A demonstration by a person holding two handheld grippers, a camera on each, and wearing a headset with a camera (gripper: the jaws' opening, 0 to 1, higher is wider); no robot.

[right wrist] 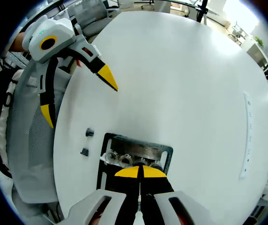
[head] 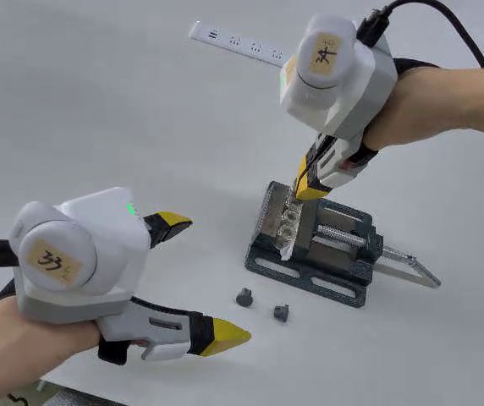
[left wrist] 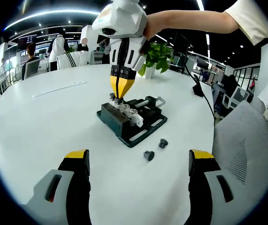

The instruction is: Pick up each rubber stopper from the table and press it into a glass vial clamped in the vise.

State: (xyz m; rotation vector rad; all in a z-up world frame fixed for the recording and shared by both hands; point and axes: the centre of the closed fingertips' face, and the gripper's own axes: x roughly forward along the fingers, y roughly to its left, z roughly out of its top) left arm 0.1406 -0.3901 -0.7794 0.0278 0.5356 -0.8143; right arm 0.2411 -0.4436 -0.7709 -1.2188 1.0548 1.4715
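Observation:
A dark vise [head: 310, 254] on the white table clamps a row of glass vials [head: 288, 222]. My right gripper [head: 310, 189] points straight down with its yellow tips shut and resting at the far end of that row; I see nothing between the tips. In the right gripper view these tips [right wrist: 140, 172] cover part of the vials [right wrist: 117, 159]. Two dark rubber stoppers [head: 244, 297] [head: 281, 313] lie in front of the vise. My left gripper [head: 204, 279] hovers open, left of the stoppers. Its own view shows the stoppers [left wrist: 148, 155] [left wrist: 163, 143] just ahead between its jaws.
A white power strip [head: 238, 42] lies at the table's far side. A black cable [head: 479, 59] runs down the right edge. The vise handle [head: 411, 264] sticks out to the right. Chairs and people stand beyond the table in the left gripper view.

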